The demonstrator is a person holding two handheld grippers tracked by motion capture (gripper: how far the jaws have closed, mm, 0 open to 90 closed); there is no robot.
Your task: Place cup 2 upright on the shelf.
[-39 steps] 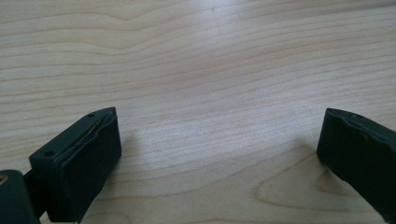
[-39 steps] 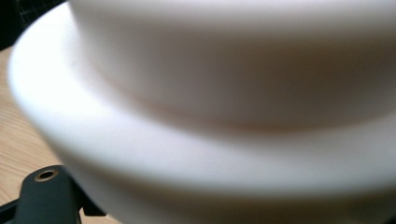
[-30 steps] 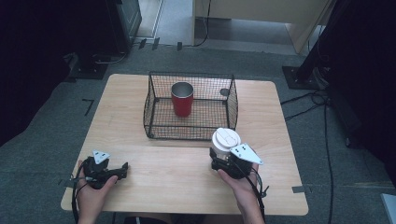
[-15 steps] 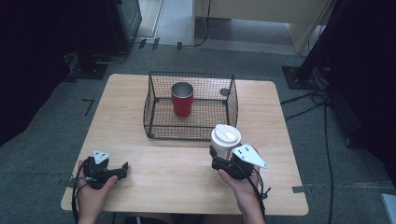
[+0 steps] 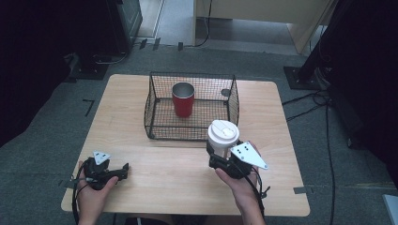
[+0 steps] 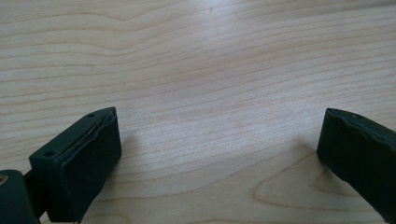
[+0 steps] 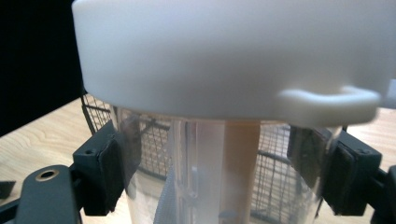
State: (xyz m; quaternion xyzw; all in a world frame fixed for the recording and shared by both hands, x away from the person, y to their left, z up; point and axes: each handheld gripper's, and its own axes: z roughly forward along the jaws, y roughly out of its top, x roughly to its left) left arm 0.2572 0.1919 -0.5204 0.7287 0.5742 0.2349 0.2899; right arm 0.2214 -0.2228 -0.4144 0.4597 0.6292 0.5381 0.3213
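On the wooden table (image 5: pixel 141 93), we clamp the right gripper (image 5: pixel 220 157) on the clear lidded cup (image 5: pixel 223 137), held upright before the wire basket (image 5: pixel 155 110) for loading; the left gripper (image 5: pixel 123 169) rests released

Cup (image 5: pixel 222 138): clear body, white lid. Tumbler (image 5: pixel 183 99): red, silver rim. Wire basket (image 5: pixel 159 101): black mesh. Table (image 5: pixel 155 178): pale wood, wavy grain. Right gripper (image 5: pixel 219 154) and left gripper (image 5: pixel 123 170): black, grey plates with dark dots. Floor (image 5: pixel 56 140): grey carpet.
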